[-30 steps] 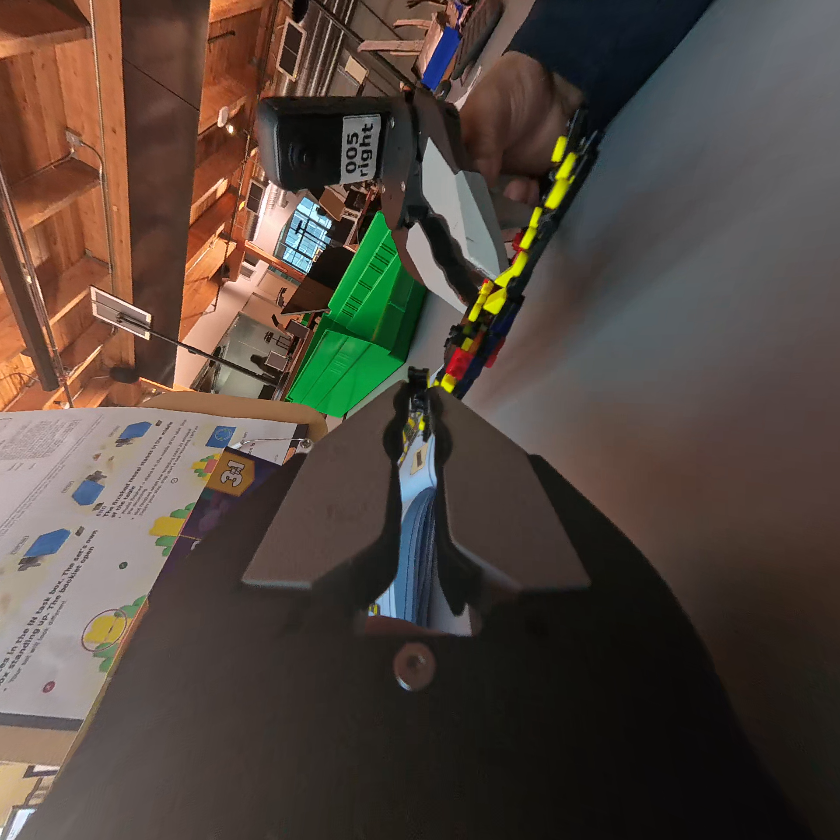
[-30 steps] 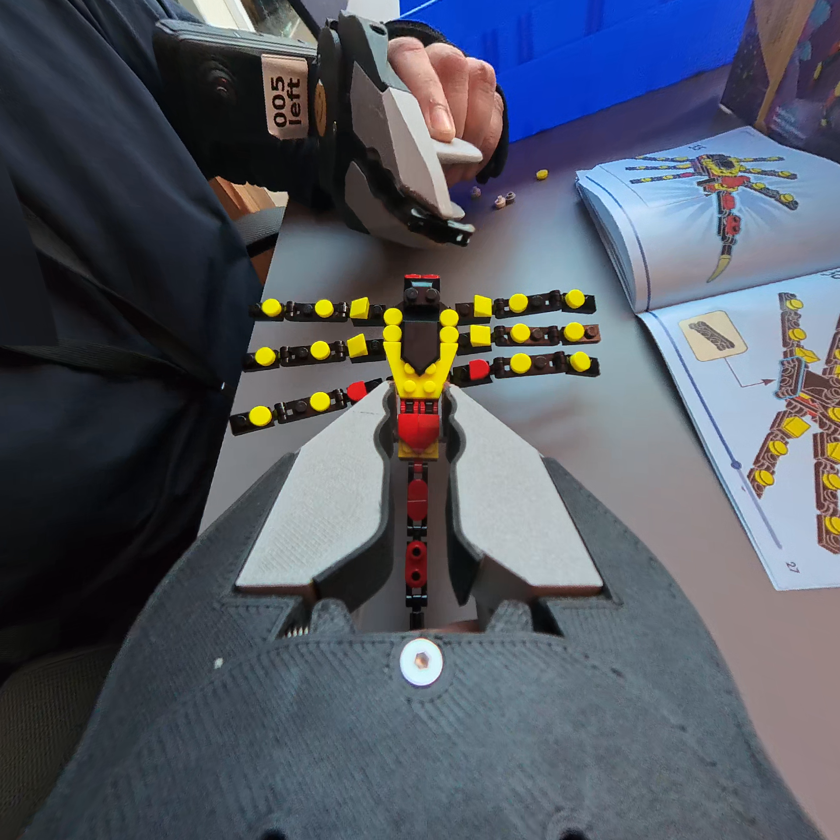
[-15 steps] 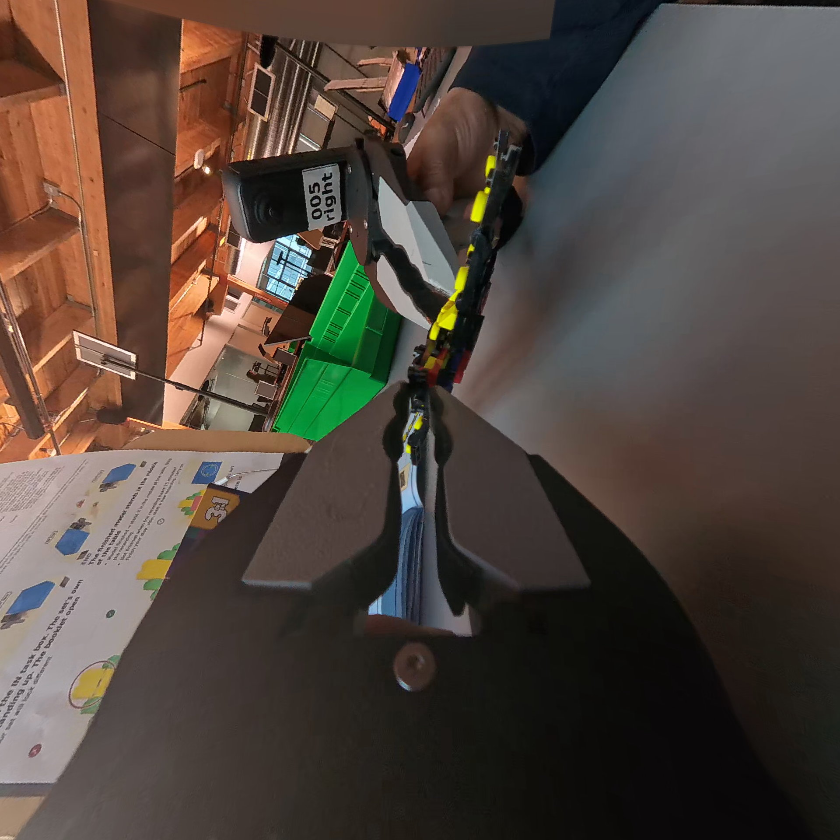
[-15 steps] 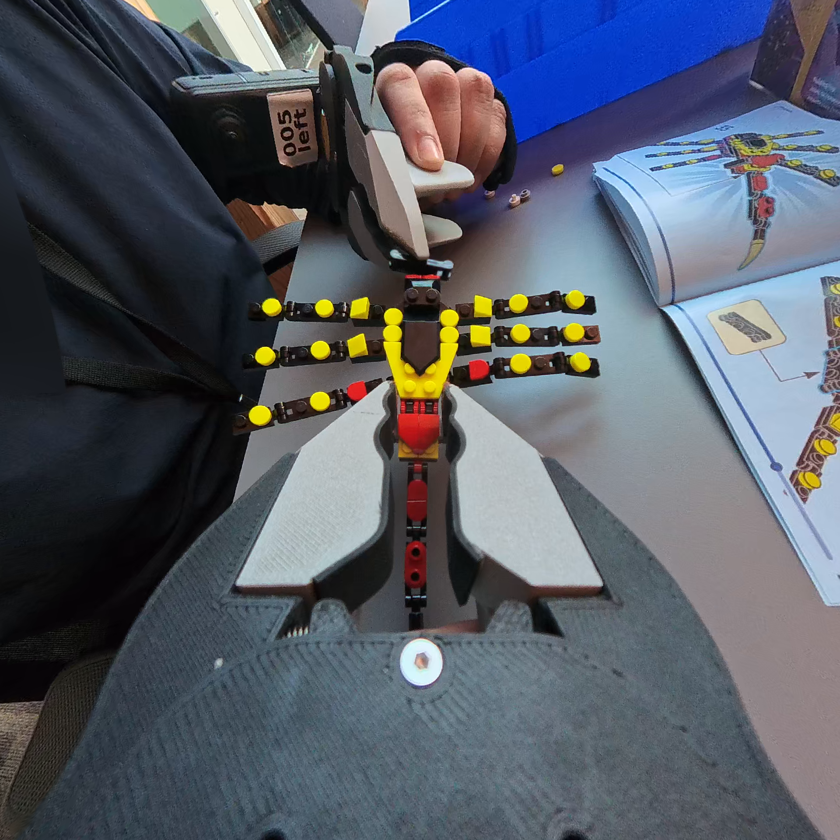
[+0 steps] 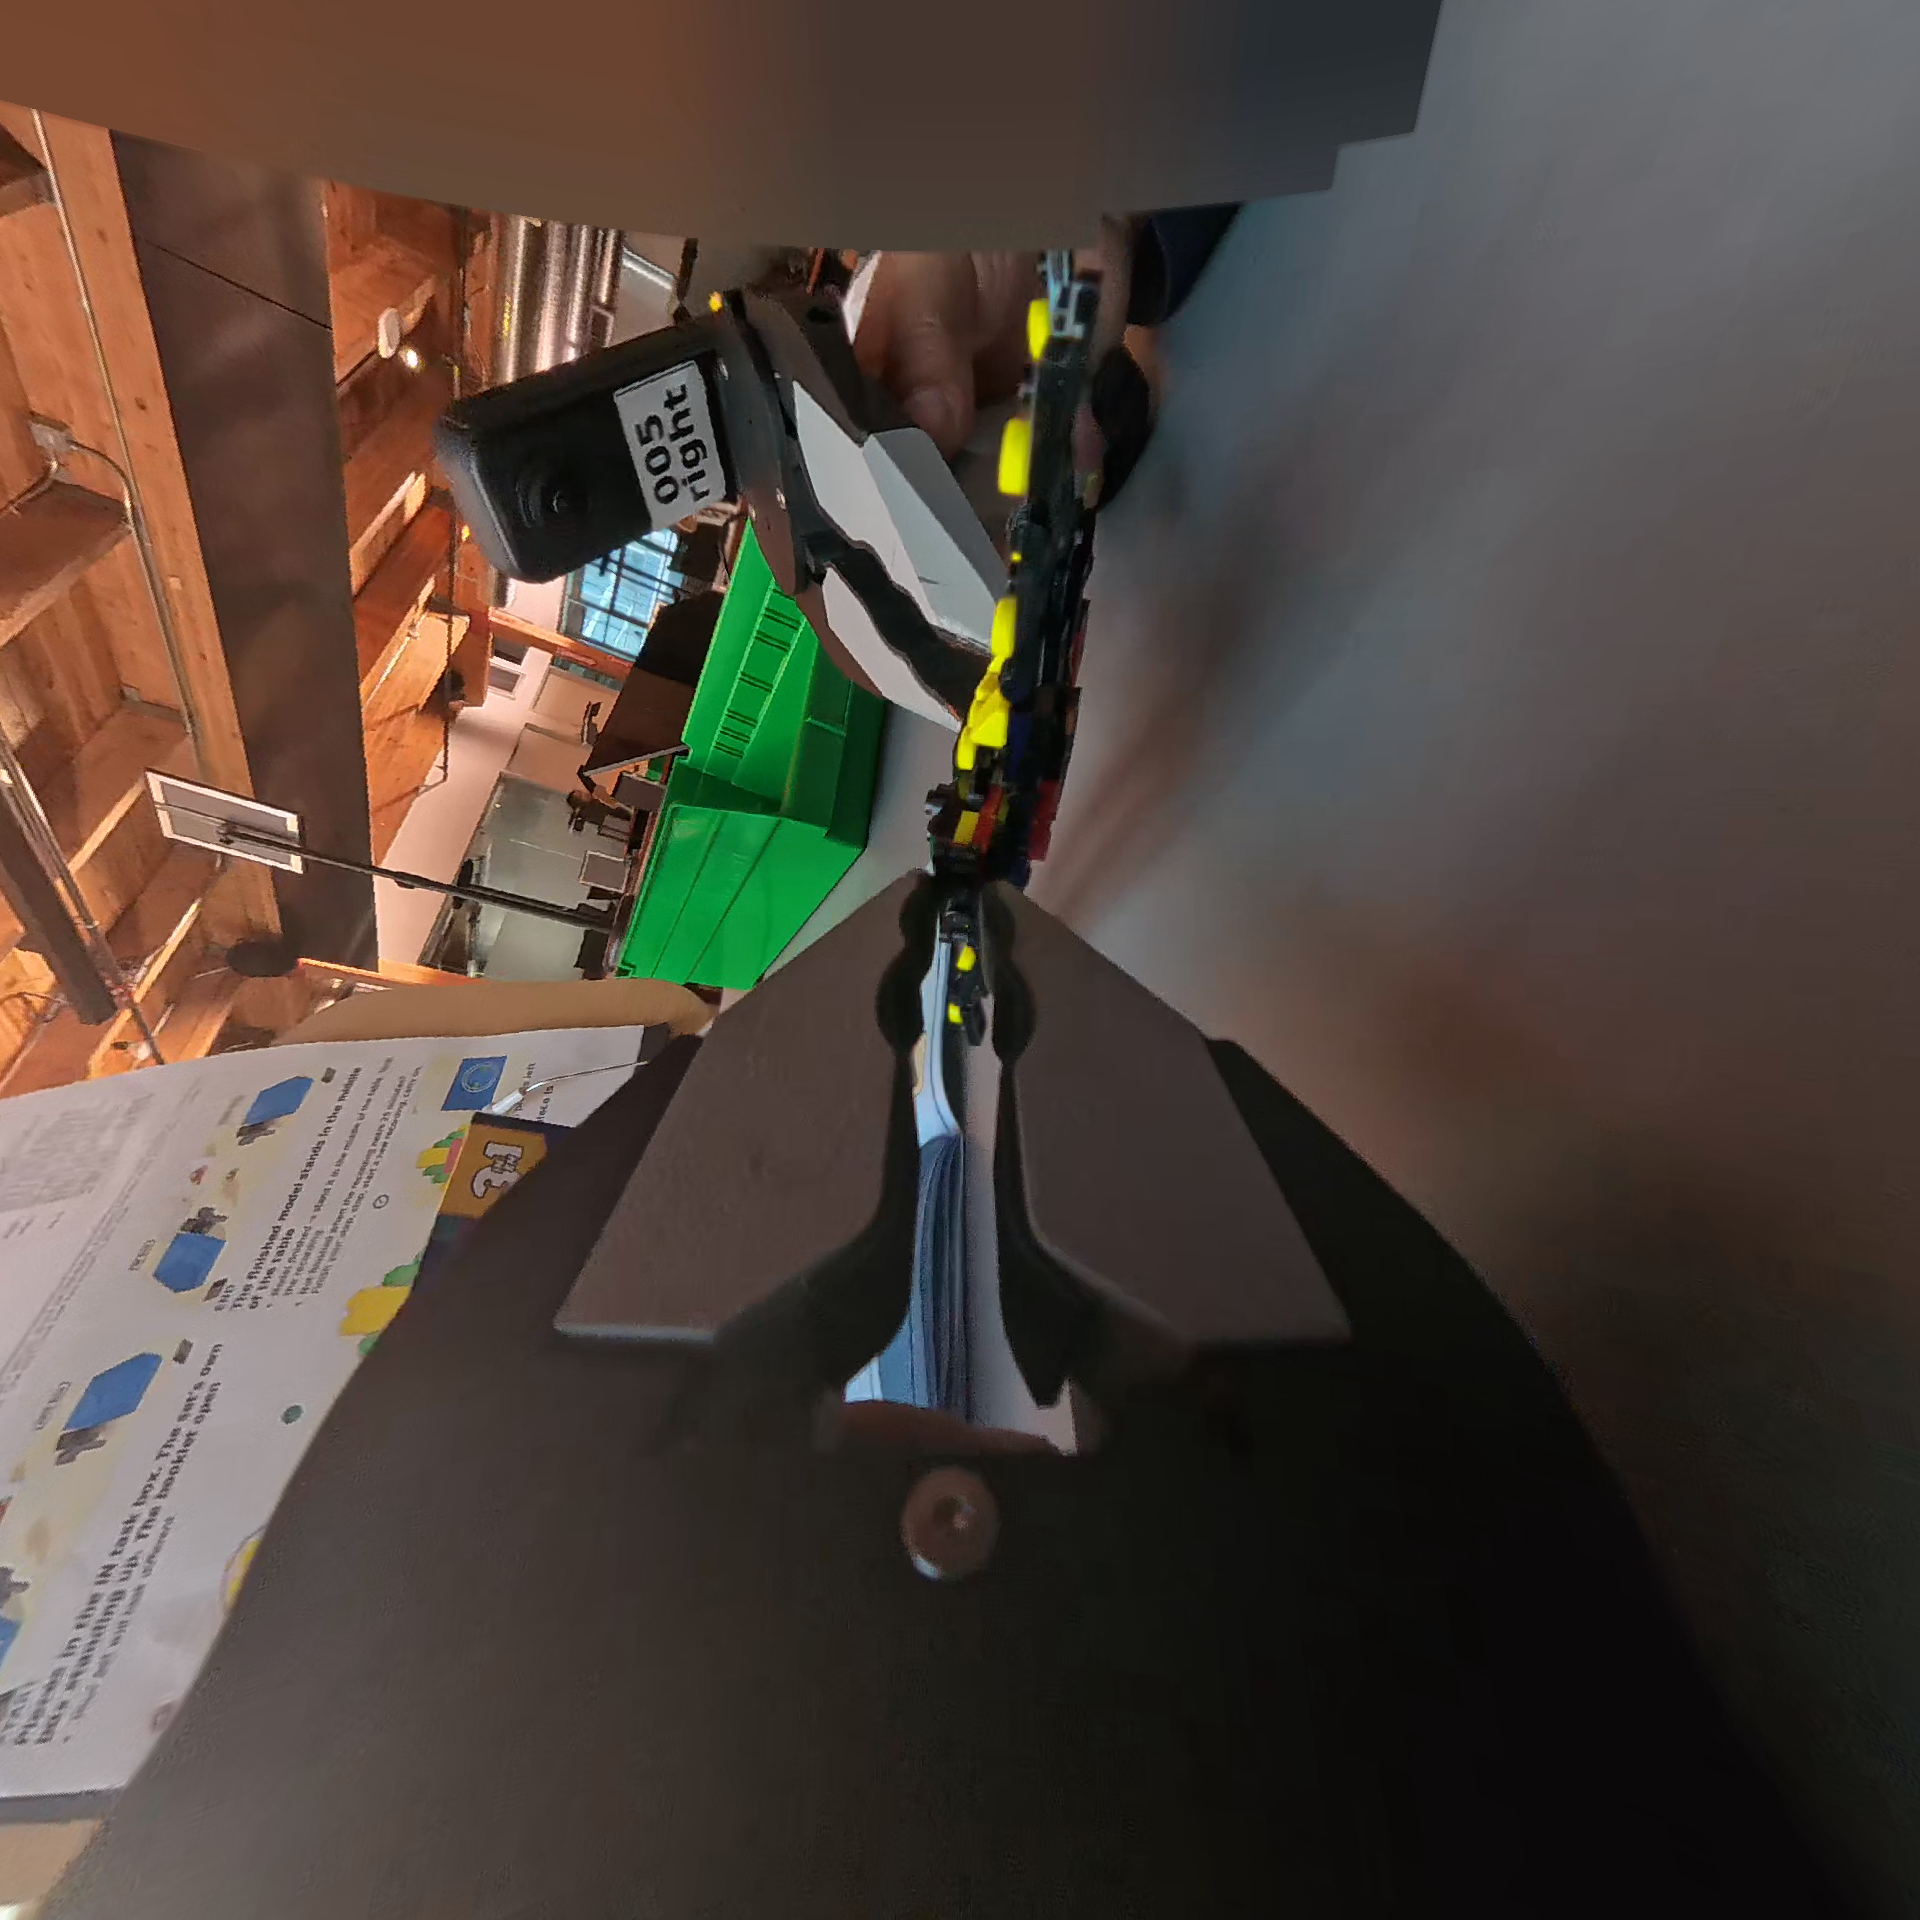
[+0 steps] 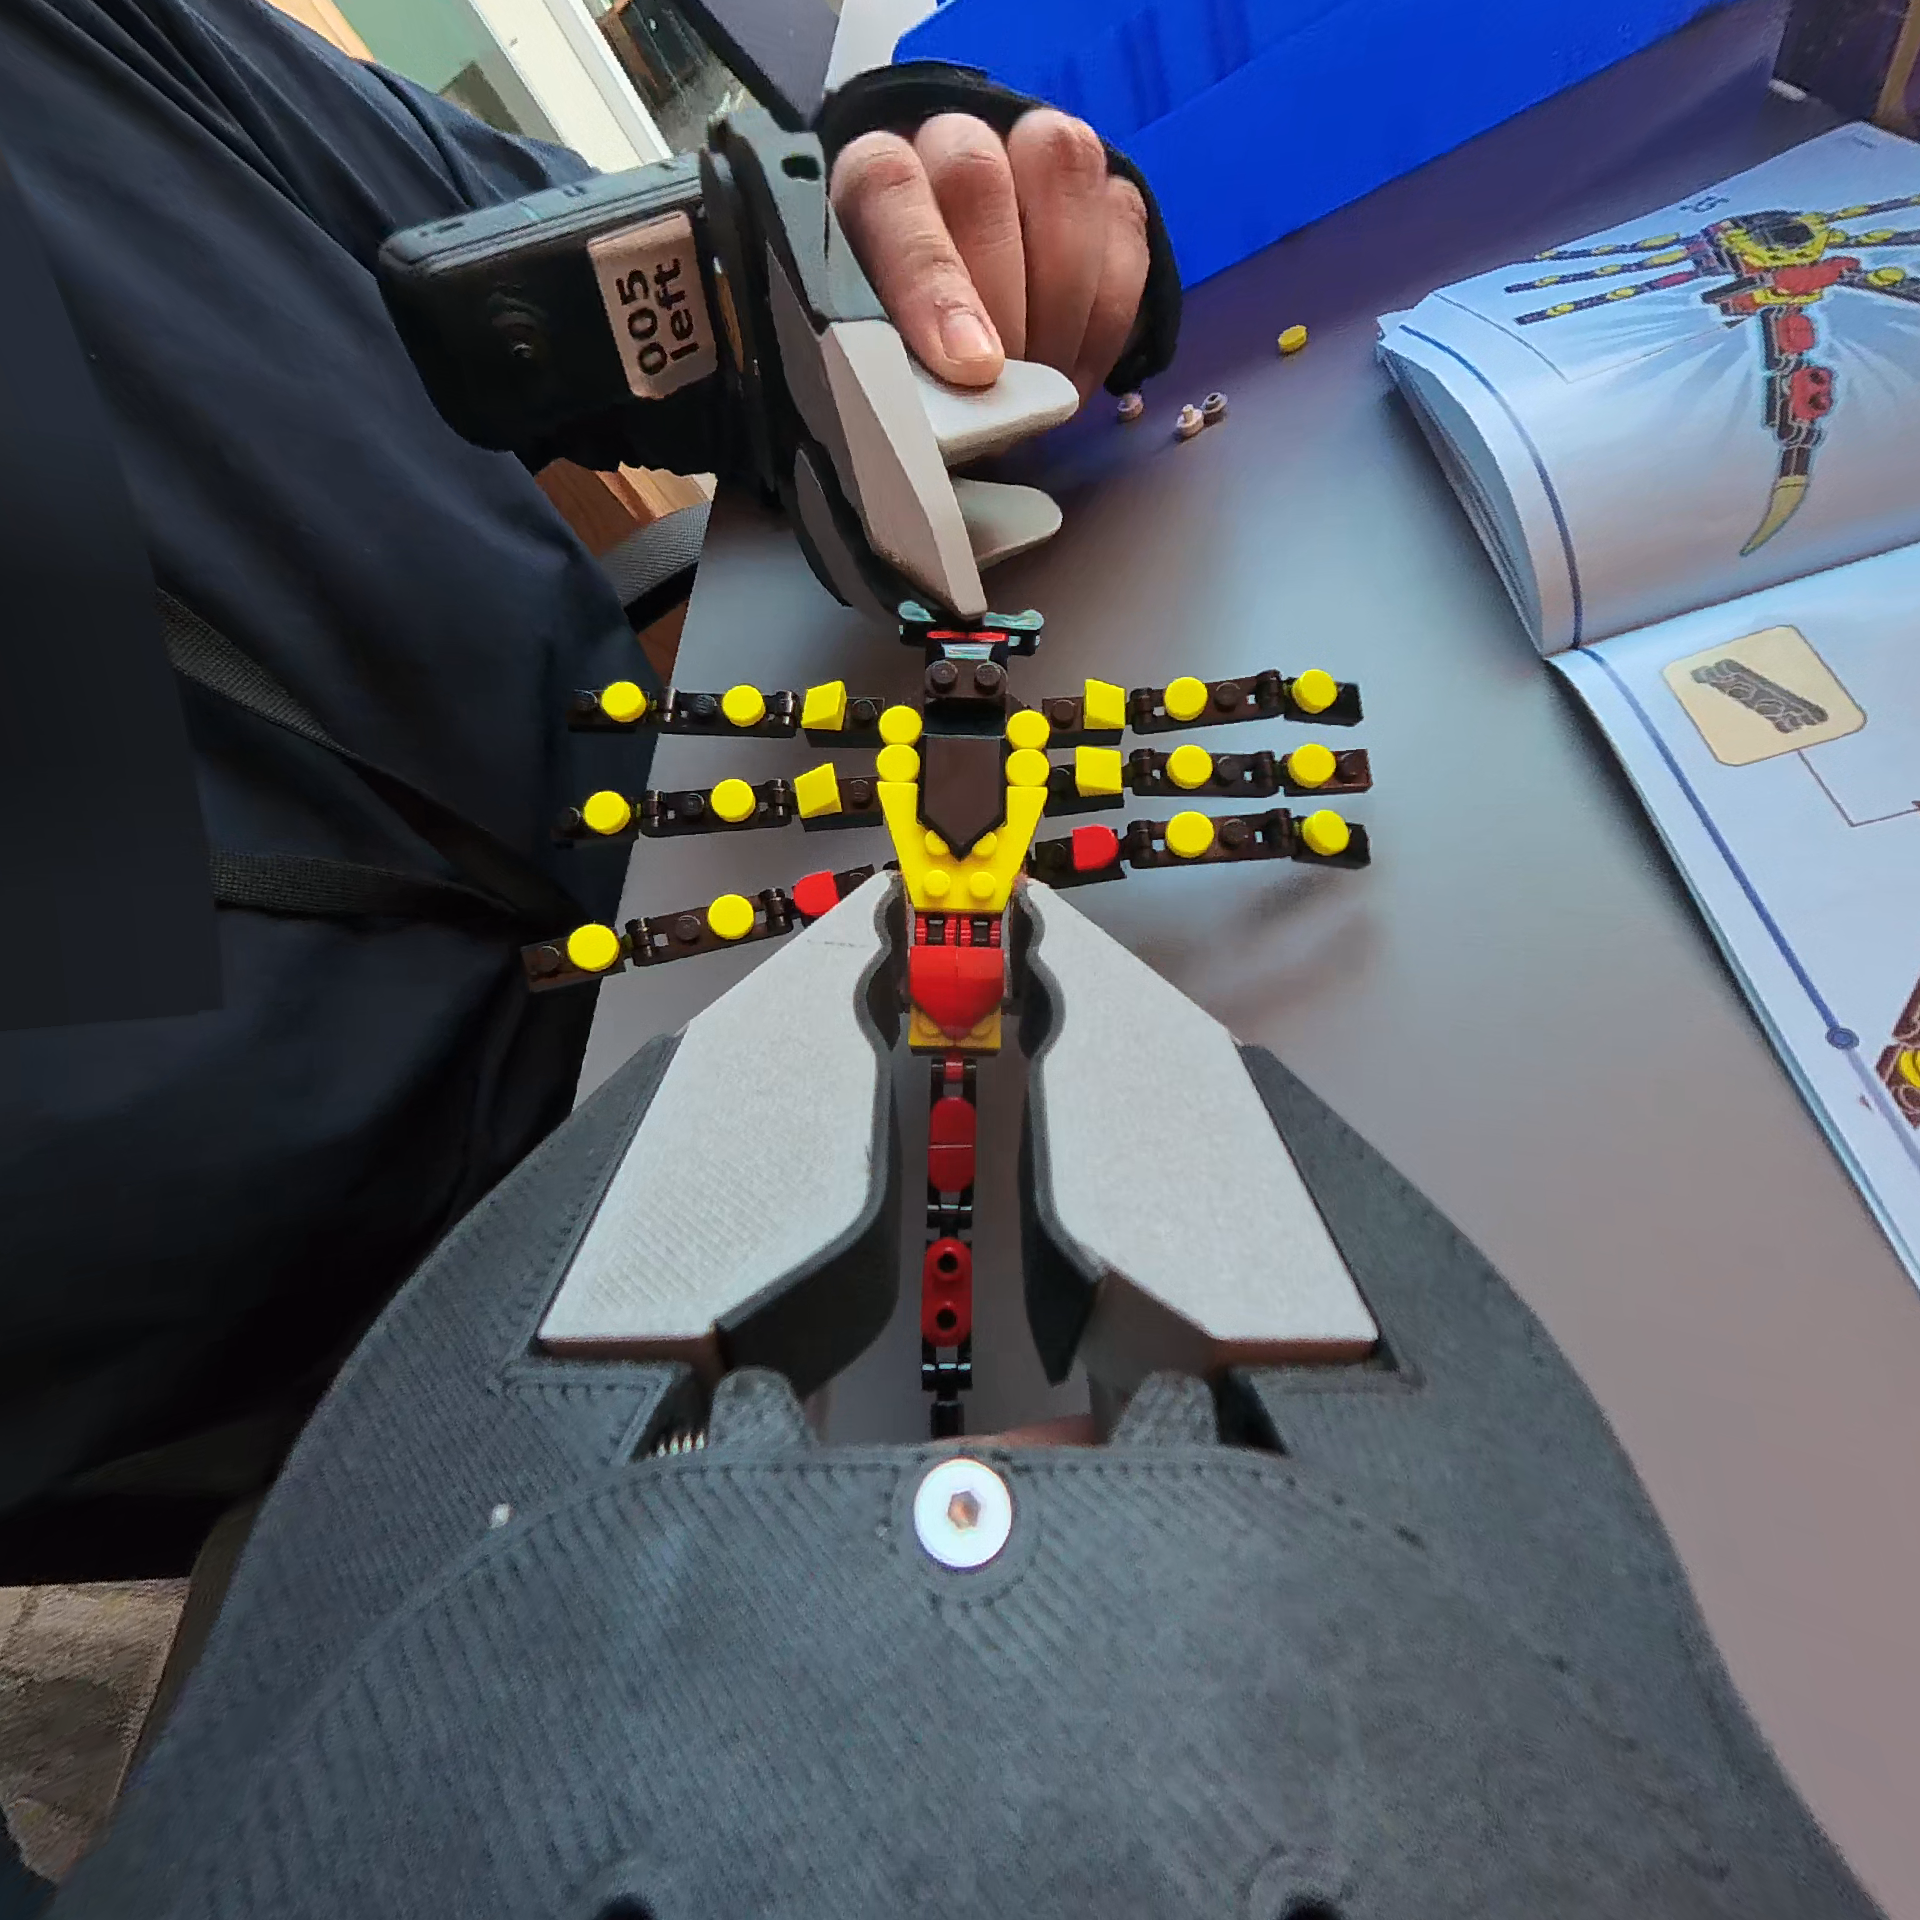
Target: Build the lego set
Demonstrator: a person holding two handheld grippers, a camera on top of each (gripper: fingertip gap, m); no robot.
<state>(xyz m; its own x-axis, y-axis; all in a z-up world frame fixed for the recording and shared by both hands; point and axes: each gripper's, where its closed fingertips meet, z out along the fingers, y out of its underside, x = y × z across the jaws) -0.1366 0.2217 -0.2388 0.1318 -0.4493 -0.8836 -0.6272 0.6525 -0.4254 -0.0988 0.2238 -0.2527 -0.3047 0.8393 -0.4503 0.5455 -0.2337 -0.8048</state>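
**Both grippers on the lego model, one at each end**

My right gripper (image 6: 956, 935) is closed on the red and yellow body of the black, yellow and red lego creature model (image 6: 961, 821); its grey fingers (image 6: 769, 1101) press the body from both sides, and the red and black segmented tail (image 6: 948, 1226) runs back between them; I hold the model just above the grey table (image 6: 1403, 997), its six dark legs with yellow studs spread flat to either side; my left gripper (image 6: 961, 613), held in a bare hand with a black fingerless glove (image 6: 997, 239), has its tips nearly together at the small black head piece (image 6: 971, 623) on the far end of the model; from the left wrist view the tips (image 5: 954, 914) look pinched on that end, though I cannot tell how firmly; an open instruction booklet (image 6: 1662, 468) lies on the table to the right; a few loose small studs (image 6: 1195, 416) sit near it; a blue plastic bin (image 6: 1351, 114) stands behind; a green plastic bin (image 5: 758, 831) shows in the left wrist view.
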